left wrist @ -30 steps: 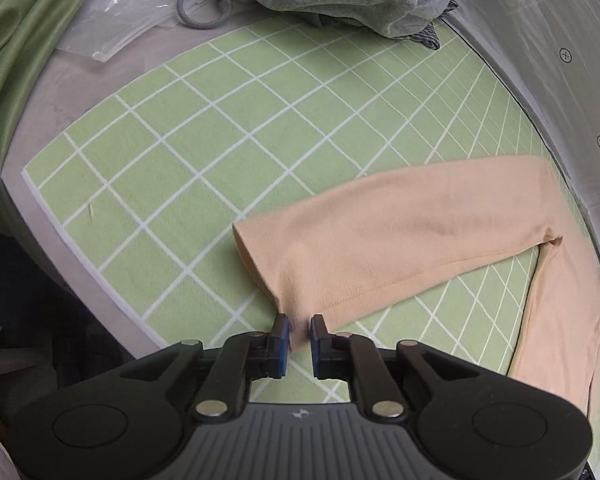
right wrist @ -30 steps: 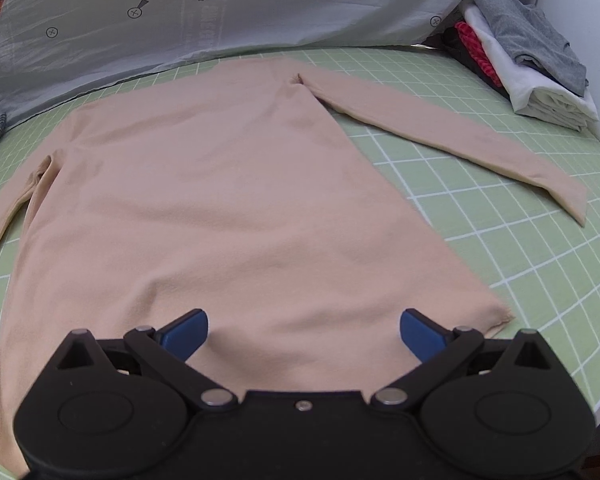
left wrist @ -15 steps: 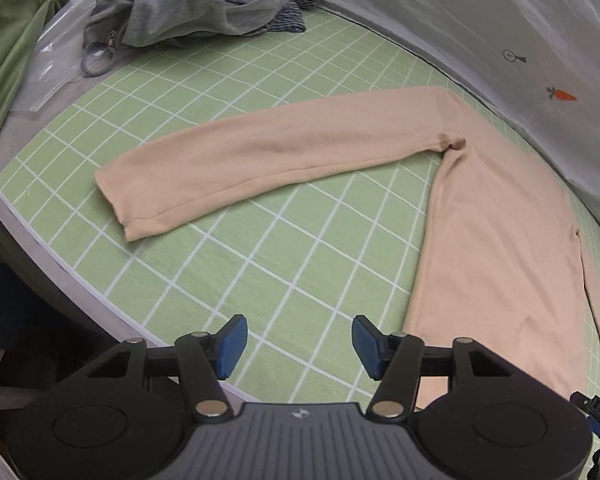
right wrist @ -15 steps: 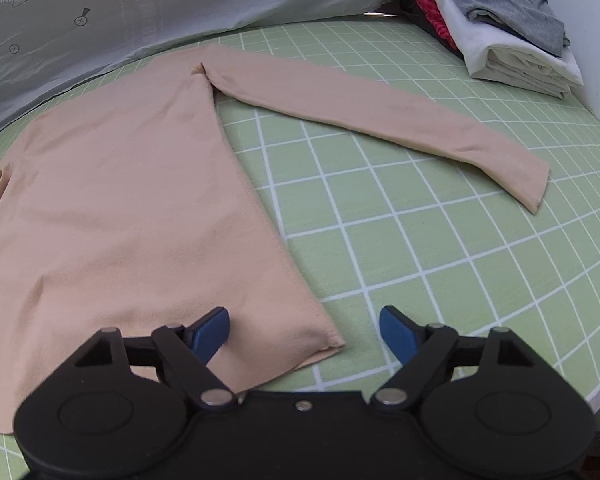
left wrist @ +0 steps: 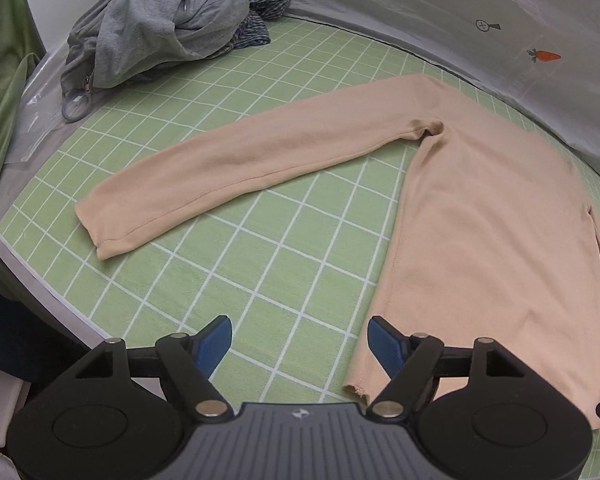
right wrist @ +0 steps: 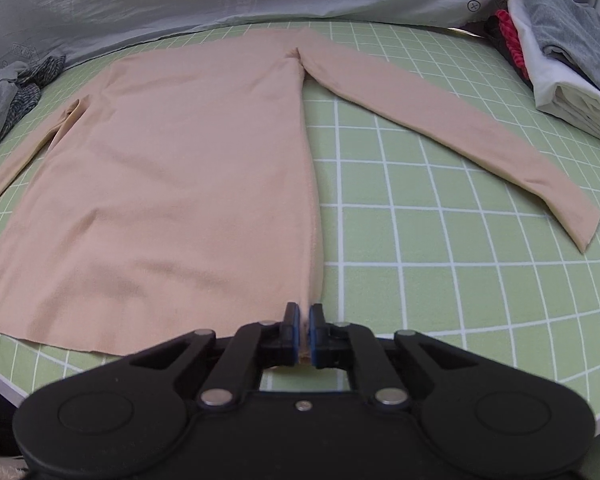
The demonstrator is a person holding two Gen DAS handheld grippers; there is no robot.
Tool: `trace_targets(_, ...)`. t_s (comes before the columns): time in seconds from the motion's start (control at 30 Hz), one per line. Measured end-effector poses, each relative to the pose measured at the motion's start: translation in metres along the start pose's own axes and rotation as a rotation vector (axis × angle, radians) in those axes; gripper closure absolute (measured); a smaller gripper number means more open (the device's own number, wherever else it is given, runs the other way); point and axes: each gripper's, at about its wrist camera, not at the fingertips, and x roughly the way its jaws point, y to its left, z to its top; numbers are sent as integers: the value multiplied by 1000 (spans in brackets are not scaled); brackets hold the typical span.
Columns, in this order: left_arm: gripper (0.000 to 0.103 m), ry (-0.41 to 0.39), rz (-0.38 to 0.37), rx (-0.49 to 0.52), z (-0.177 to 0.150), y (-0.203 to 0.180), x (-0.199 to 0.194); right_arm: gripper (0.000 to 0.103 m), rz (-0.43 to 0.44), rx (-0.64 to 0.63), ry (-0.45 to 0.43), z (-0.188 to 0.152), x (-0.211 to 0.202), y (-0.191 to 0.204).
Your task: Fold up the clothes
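Peach-coloured and long-sleeved, the top lies spread flat on the green grid mat, both sleeves angled outward. The right gripper has its blue pads pressed together on the hem's right-hand corner. The left gripper hangs with its fingers wide apart by the other hem corner, holding nothing. A crumpled grey garment sits at the mat's far edge, folded clothes stacked opposite.
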Motion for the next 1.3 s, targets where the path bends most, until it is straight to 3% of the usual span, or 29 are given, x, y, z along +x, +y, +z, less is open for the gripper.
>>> trace_targets(0.07,18,16,25,-44,9,15,6,88,-36,14,9,0,-1,4)
trace_targets(0.1,18,18,28,-60,14,23,8,73,-72,23,10,1,0,7)
trace_targets(0.13,18,19,31,-76,19,32,10,52,-107,33,10,2,0,10)
trace_targets(0.2,18,22,37,-108,28,49,15,26,-168,58,2,3,0,16)
trace_targets(0.23,17,26,43,-121,33,58,18,22,-198,68,-3,3,0,20)
trace_targets(0.5,12,103,135,-179,72,129,50,16,-361,165,-39,16,-1,57)
trace_targets(0.63,12,121,130,-172,87,150,66,16,-376,159,-44,24,3,89)
trace_targets(0.9,14,153,106,-97,105,154,89,16,-369,117,-41,39,11,137)
trace_targets(1.0,23,143,96,-96,109,147,89,16,-357,111,-40,41,12,141)
trace_targets(1.07,37,131,87,-99,111,142,87,16,-360,113,-44,43,12,139)
trace_targets(1.2,91,107,68,-105,116,132,85,17,-325,144,-50,45,11,124)
trace_targets(1.3,96,75,41,-96,120,117,78,18,-320,166,-49,45,12,105)
